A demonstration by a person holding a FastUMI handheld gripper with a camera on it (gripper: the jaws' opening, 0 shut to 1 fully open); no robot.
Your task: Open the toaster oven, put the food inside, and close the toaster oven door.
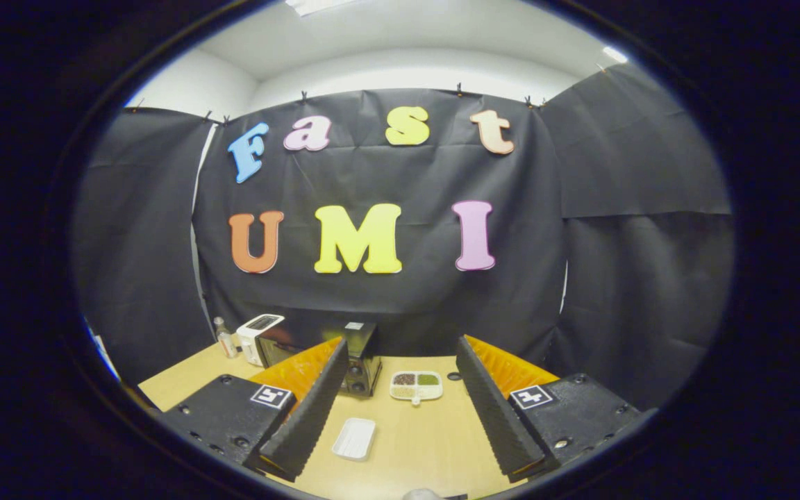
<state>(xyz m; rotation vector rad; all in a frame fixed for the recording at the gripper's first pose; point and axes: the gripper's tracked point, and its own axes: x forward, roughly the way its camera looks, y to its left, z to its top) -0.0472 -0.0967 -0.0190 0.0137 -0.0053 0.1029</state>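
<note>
Right now I am holding my tongs [400,410] spread wide with nothing between them, hovering over the surface [428,444]. A white tray [354,438] is lying just ahead, a divided dish [416,386] beyond. Furthest, the black toaster oven [358,361] is sitting partly hidden behind my left finger; I cannot tell whether its door is shut.

Counter [414,444] pale wood-look, smooth, matt; toaster oven [362,357] dark, glossy casing; small white tray [354,439] looks plastic, faintly ribbed; hand-held gripper [400,403], fingers spread wide on nothing, shows matt ridged pads [490,406].
</note>
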